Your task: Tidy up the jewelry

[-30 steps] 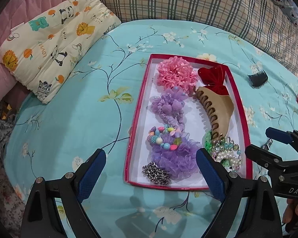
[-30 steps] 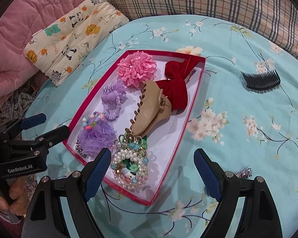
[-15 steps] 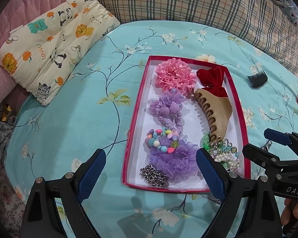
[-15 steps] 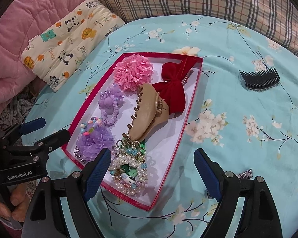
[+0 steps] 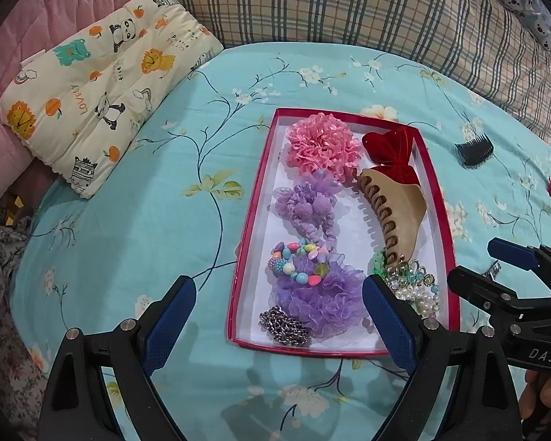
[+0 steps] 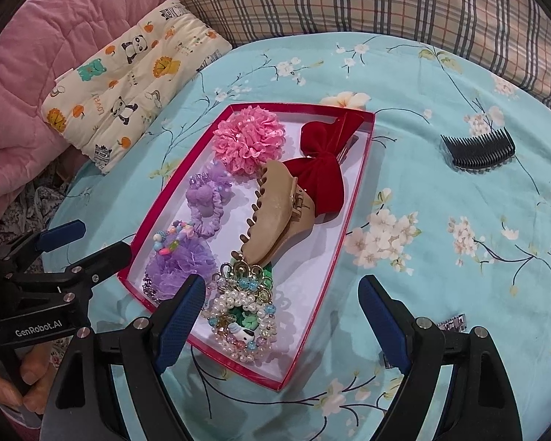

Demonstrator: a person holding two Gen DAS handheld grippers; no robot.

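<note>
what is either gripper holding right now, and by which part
Nothing is held. The left gripper and the right gripper both hang open and empty above the near end of the red tray.

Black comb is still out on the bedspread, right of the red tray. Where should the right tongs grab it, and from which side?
Judging from the right wrist view, grip the black comb across its solid curved spine, the edge nearer the camera, not the thin teeth that point away. It lies flat with bare bedspread around it, so bring the open right tongs down from above, one finger either side of the spine.
</note>
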